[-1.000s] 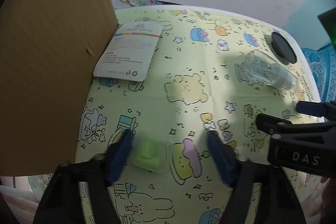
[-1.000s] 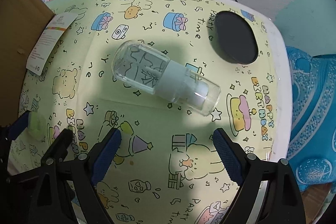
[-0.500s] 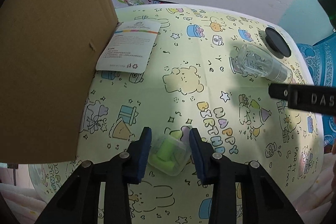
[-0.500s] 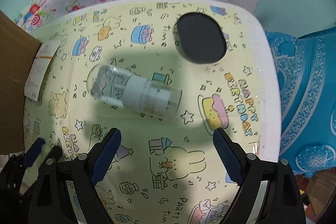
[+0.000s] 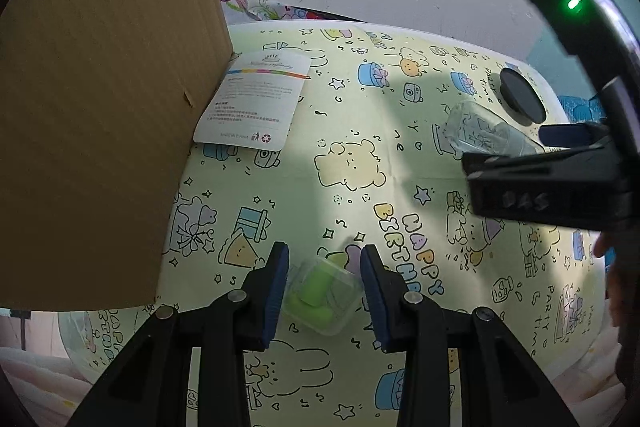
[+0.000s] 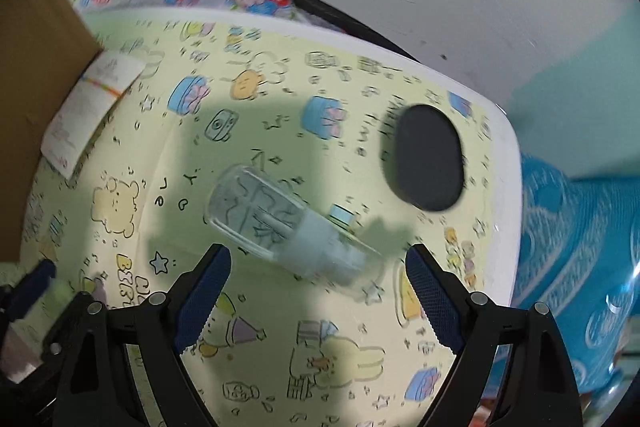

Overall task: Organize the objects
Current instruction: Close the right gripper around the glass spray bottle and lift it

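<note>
Left gripper point(image 5: 324, 287) was clamped on clear case of green earplugs point(image 5: 320, 293). Right gripper point(image 6: 318, 287) stood wide, empty, above lying clear bottle point(image 6: 280, 223).

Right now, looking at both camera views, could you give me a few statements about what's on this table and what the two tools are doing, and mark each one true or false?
1. The left gripper has its fingers closed on the small clear case of green earplugs. True.
2. The clear bottle stands upright. False: it lies on its side on the patterned tablecloth.
3. The right gripper is clamped on the bottle. False: its fingers stand wide apart, holding nothing.
4. A white printed card lies against the cardboard box. True.
5. The black oval disc sits on top of the bottle. False: it lies apart from it on the cloth.
</note>
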